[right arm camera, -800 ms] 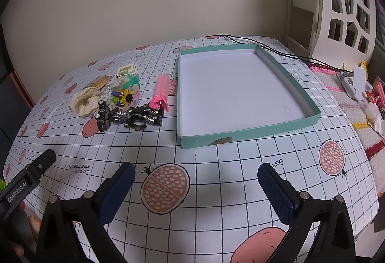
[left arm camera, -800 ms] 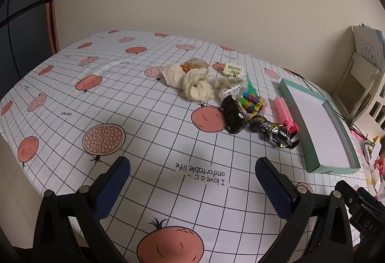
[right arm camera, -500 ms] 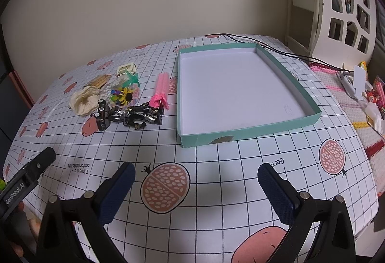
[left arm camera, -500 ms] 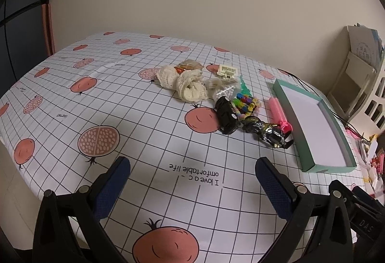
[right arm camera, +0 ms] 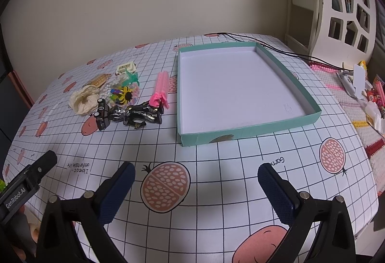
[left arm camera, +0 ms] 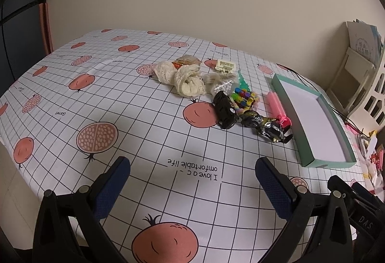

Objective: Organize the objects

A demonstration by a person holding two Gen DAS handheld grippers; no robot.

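A cluster of small items lies on the patterned tablecloth: cream lace scrunchies (left arm camera: 187,81), a black toy car (left arm camera: 225,109), a bag of coloured beads (left arm camera: 244,98), a shiny black and silver figure (left arm camera: 267,127) (right arm camera: 136,115), a pink clip (left arm camera: 278,108) (right arm camera: 160,90) and a cream plastic piece (left arm camera: 225,65). To their right stands an empty teal tray (left arm camera: 286,104) (right arm camera: 310,102) with a white inside. My left gripper (left arm camera: 192,181) hovers open over the near table, well short of the cluster. My right gripper (right arm camera: 196,184) hangs open in front of the tray.
A black cable (right arm camera: 284,50) runs behind the tray. A white shelf unit (right arm camera: 341,10) stands at the right, with small clutter on a knitted mat (right arm camera: 361,85) beside the table. The table's near edge lies just under both grippers.
The left wrist view has shifted slightly, with the cluster sitting a bit lower and more central. The right wrist view is almost unchanged. Both grippers have stayed open.
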